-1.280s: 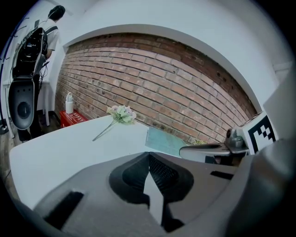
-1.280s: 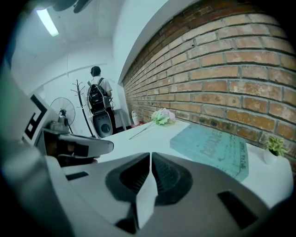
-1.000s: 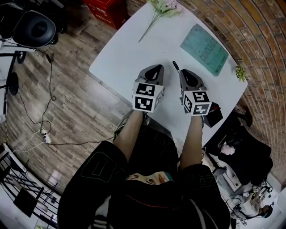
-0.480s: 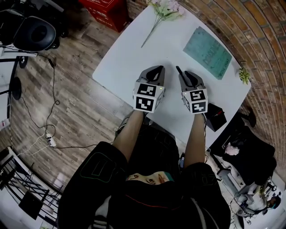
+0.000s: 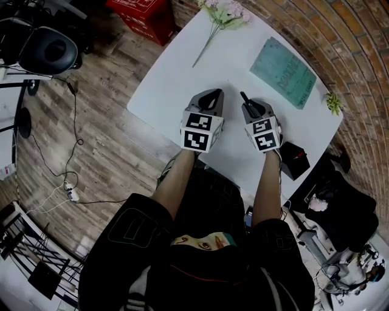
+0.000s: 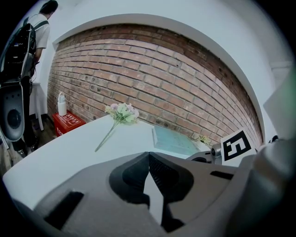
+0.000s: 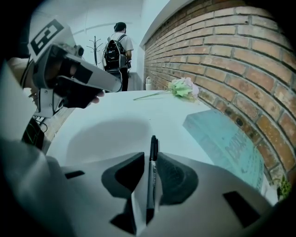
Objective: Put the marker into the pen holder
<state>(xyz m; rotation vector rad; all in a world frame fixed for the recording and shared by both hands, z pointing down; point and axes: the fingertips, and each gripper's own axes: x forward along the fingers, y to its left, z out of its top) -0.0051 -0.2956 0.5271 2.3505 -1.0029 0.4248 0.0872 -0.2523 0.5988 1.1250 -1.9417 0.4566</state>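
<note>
My right gripper (image 5: 249,104) is shut on a black marker (image 5: 244,97), held over the white table (image 5: 176,67). In the right gripper view the marker (image 7: 152,159) runs lengthwise between the jaws and its tip sticks out past them. My left gripper (image 5: 212,93) hovers just left of the right one, shut with nothing in it; in its own view (image 6: 149,155) the jaws meet. A black square pen holder (image 5: 295,160) stands near the table's edge, behind and to the right of my right gripper.
A teal book (image 5: 284,64) lies at the far right of the table and a flower sprig (image 5: 222,13) at its far end. A small plant (image 5: 333,102) sits by the brick wall. A red box (image 5: 146,12), a chair (image 5: 45,39) and cables are on the floor. A person (image 7: 119,51) stands far off.
My right gripper has tilted a little and shifted slightly left with the marker still in it. The left gripper has stayed put.
</note>
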